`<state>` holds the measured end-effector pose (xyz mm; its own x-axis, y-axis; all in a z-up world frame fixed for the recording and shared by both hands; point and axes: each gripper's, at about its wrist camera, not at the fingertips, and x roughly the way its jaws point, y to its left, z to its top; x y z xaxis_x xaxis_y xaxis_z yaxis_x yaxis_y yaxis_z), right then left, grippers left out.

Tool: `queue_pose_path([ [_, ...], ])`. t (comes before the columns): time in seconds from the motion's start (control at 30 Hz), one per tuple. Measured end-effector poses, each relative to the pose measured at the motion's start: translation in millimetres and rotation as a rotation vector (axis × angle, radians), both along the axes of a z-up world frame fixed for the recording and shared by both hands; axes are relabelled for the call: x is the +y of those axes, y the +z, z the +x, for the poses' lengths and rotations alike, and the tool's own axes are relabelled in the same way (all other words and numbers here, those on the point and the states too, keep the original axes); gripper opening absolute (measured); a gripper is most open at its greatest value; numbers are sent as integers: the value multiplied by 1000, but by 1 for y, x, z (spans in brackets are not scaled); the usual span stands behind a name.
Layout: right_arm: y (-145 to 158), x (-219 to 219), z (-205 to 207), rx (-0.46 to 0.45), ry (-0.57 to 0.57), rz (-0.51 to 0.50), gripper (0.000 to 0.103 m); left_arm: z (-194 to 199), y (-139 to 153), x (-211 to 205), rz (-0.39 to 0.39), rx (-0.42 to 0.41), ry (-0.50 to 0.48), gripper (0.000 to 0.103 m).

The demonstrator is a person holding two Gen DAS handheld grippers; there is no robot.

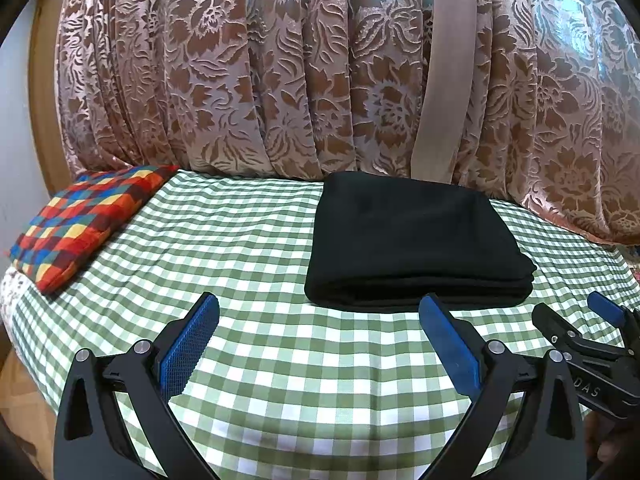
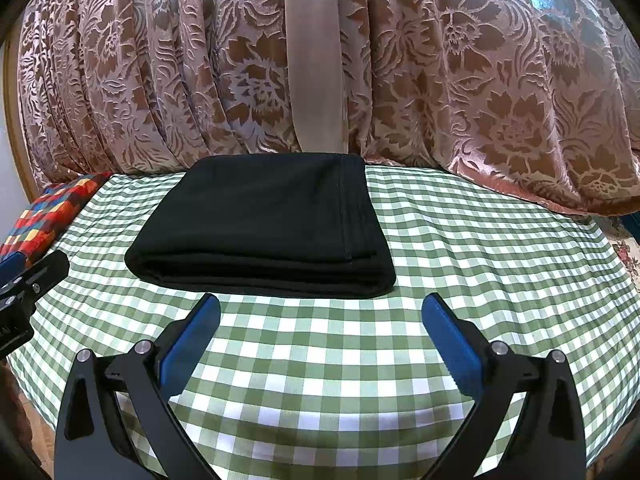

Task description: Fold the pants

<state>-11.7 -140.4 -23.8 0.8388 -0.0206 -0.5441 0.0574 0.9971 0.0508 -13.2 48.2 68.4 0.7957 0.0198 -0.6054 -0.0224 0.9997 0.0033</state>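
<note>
Pillow point(image 2: 38, 216) cut off, left edge

Left gripper point(image 1: 318, 312): black frame; blue textured pads point(image 1: 188, 354); silver screws; right gripper point(image 2: 320, 312) alike.

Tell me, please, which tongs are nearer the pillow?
Left. The left tongs sit open between the pillow and the right tongs, which face the folded pants.
</note>
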Motion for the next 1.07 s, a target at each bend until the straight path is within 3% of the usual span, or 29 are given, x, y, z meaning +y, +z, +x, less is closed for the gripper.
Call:
queue_pose_path([
  [0.77,-1,-1,0,8,-5,1,101,-8,8,1,10,-32,19,99],
  [1.07,-3,-5,4,9,-8,6,101,1,-1,6,-28,31,24,99],
])
